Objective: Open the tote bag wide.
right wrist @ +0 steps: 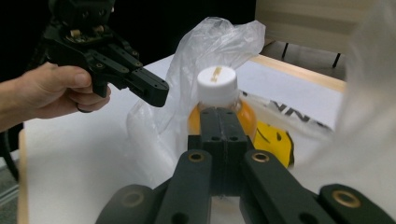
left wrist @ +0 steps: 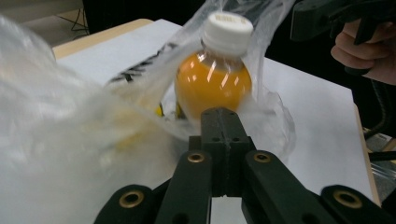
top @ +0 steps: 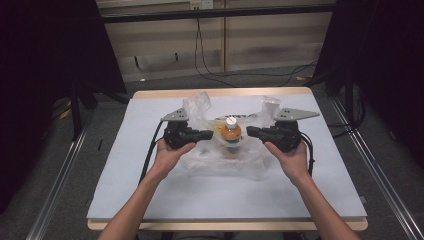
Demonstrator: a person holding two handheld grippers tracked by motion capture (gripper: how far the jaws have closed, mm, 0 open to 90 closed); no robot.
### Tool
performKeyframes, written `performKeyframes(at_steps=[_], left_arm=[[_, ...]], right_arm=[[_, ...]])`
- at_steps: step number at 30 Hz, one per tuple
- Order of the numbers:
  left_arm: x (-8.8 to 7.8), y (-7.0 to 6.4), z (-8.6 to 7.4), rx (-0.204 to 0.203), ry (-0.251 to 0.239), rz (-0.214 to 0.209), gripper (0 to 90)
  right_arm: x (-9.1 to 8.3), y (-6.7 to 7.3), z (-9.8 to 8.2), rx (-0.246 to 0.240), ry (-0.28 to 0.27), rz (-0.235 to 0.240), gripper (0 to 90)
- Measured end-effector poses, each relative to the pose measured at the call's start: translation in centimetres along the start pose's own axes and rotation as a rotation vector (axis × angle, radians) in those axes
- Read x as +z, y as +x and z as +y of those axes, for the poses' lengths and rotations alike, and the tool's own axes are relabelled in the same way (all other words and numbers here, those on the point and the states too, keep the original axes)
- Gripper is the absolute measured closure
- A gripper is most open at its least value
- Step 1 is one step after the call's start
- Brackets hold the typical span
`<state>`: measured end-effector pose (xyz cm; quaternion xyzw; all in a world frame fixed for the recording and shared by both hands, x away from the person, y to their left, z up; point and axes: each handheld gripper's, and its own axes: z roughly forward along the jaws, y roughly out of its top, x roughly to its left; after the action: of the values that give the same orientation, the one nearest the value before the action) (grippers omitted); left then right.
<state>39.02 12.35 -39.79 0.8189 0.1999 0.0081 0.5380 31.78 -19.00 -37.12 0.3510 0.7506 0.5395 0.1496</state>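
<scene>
- Standing upright at mid-table, the orange bottle (top: 231, 131) sits inside the clear plastic bag (top: 222, 159); bagging looks done.
- Left gripper (top: 209, 134) jaws together, possibly pinching film; cannot tell.
- Right gripper (top: 250, 131) likewise.
- Remaining: probably closing or lifting the bag.

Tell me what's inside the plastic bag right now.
Inside the plastic bag stands a bottle of orange drink with a white cap. Something yellow lies beside it; crumpled plastic hides the rest.
</scene>
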Motion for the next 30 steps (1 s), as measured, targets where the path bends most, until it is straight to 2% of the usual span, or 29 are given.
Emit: performKeyframes(at_steps=[3, 5, 6, 7, 8, 10, 11, 12, 13, 14, 15, 16, 17, 18, 19, 20, 21, 22, 25, 26, 27, 28, 29, 30], left_arm=[[0.5, 0.5, 1.6, 0.018, 0.007, 0.011, 90.0], [1.0, 1.0, 2.5, 0.007, 0.030, 0.012, 90.0], [1.4, 1.3, 2.9, 0.006, 0.037, 0.025, 90.0], [1.8, 1.6, 3.3, 0.008, 0.063, 0.031, 90.0], [2.3, 1.9, 3.5, 0.005, 0.076, 0.034, 90.0], [3.4, 2.4, 3.8, 0.010, 0.113, 0.038, 90.0], [4.7, 2.7, 3.9, 0.003, 0.149, 0.035, 90.0], [5.2, 2.9, 3.8, 0.010, 0.177, 0.045, 90.0], [5.2, 2.9, 3.8, 0.010, 0.177, 0.045, 90.0], [6.4, 3.3, 3.2, -0.005, 0.207, 0.041, 90.0], [6.4, 3.3, 3.2, -0.005, 0.207, 0.041, 90.0], [6.9, 3.5, 2.9, -0.007, 0.234, 0.041, 90.0], [7.6, 3.8, 2.2, -0.003, 0.291, 0.030, 90.0], [7.6, 3.8, 2.2, -0.003, 0.291, 0.030, 90.0], [8.3, 3.6, 1.5, 0.008, 0.339, 0.025, 90.0], [8.3, 3.6, 1.5, 0.008, 0.339, 0.025, 90.0], [8.5, 3.6, 1.3, 0.024, 0.366, 0.028, 90.0], [8.9, 3.7, 0.9, 0.021, 0.397, 0.028, 90.0], [9.3, 4.0, 0.4, 0.001, 0.403, 0.027, 90.0], [9.6, 4.2, 0.1, 0.006, 0.402, 0.029, 90.0], [10.4, 4.1, -0.6, 0.019, 0.445, 0.040, 90.0], [10.4, 4.1, -0.6, 0.019, 0.445, 0.040, 90.0], [10.6, 4.0, -0.8, 0.032, 0.473, 0.055, 90.0], [10.7, 4.1, -1.0, 0.039, 0.494, 0.052, 90.0]], right_arm=[[0.8, -0.3, 0.7, -0.008, 0.026, -0.017, 90.0], [2.0, -1.0, 1.4, -0.012, 0.073, -0.042, 90.0], [2.0, -1.0, 1.4, -0.012, 0.073, -0.042, 90.0], [2.8, -1.5, 1.5, -0.018, 0.104, -0.059, 90.0], [2.8, -1.5, 1.5, -0.018, 0.104, -0.059, 90.0], [4.2, -2.1, 1.2, -0.026, 0.168, -0.084, 90.0], [4.7, -2.4, 0.9, -0.035, 0.192, -0.088, 90.0], [5.1, -2.7, 0.7, -0.030, 0.209, -0.091, 90.0], [5.1, -2.7, 0.7, -0.030, 0.209, -0.091, 90.0], [5.9, -3.2, 0.2, -0.025, 0.238, -0.084, 90.0], [5.9, -3.2, 0.2, -0.025, 0.238, -0.084, 90.0], [6.4, -3.5, 0.0, -0.025, 0.251, -0.087, 90.0], [7.1, -3.8, -0.6, -0.020, 0.284, -0.082, 90.0], [7.1, -3.8, -0.6, -0.020, 0.284, -0.082, 90.0], [7.7, -4.1, -1.4, -0.012, 0.315, -0.079, 90.0], [7.7, -4.1, -1.4, -0.012, 0.315, -0.079, 90.0], [7.9, -4.2, -1.9, -0.008, 0.332, -0.069, 90.0], [8.3, -4.4, -2.9, 0.001, 0.355, -0.075, 90.0], [8.6, -4.7, -3.7, 0.006, 0.368, -0.065, 90.0], [8.7, -4.9, -4.1, 0.015, 0.373, -0.059, 90.0], [9.0, -4.9, -4.7, 0.010, 0.415, -0.062, 90.0], [9.0, -4.9, -4.7, 0.010, 0.415, -0.062, 90.0], [9.2, -5.0, -4.9, 0.006, 0.439, -0.069, 90.0], [9.3, -5.1, -5.1, 0.006, 0.457, -0.064, 90.0]])
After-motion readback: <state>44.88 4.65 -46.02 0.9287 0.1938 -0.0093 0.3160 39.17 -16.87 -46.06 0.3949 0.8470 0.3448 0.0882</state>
